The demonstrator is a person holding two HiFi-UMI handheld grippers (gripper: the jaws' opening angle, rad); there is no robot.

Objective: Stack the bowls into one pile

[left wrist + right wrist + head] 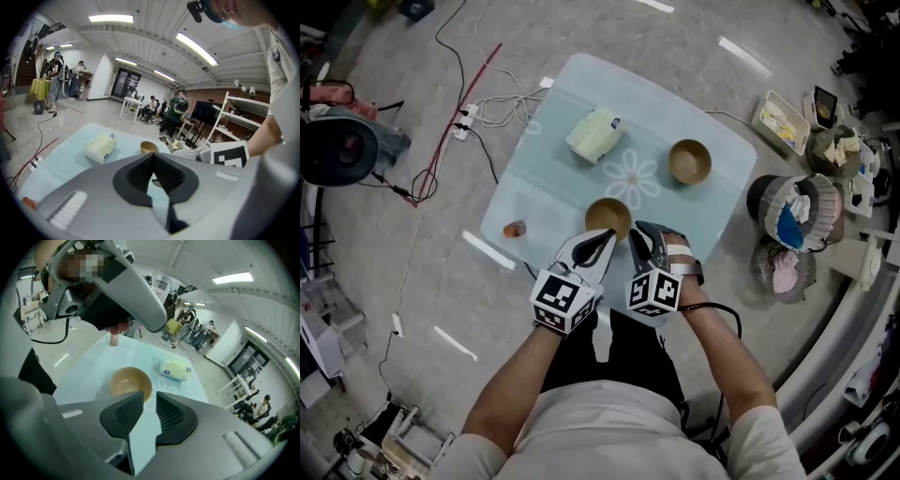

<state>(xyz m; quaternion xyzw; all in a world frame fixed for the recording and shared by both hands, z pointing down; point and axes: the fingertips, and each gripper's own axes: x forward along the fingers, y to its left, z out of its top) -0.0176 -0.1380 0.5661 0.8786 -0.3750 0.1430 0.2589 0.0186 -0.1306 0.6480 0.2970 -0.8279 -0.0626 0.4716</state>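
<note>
So both grippers hang over the near edge of the pale blue table with the flower print [551, 184], roughly at 6 o'clock from where the person stands. The left gripper [607, 236] has its jaws pinched together at the tips with nothing in them, so it looks parked and out of the way. The right gripper [639, 231] has its jaws a little apart, also empty, with the near brown wooden bowl [608, 217] just beyond its tips. My guess is that it's lining up on that rim, though the gap looks too narrow for a bowl wall, so it'd need to open wider first. That bowl sits upright near the table's 6 o'clock edge. The second brown wooden bowl [689, 160] is well apart from it at about 2 o'clock, so nothing is stacked yet. The soft pale yellow packet [594, 134] lies at 11 o'clock and the small orange-red thing [515, 229] at 8, both off the straight line between the bowls, so carrying one across looks easy.
</note>
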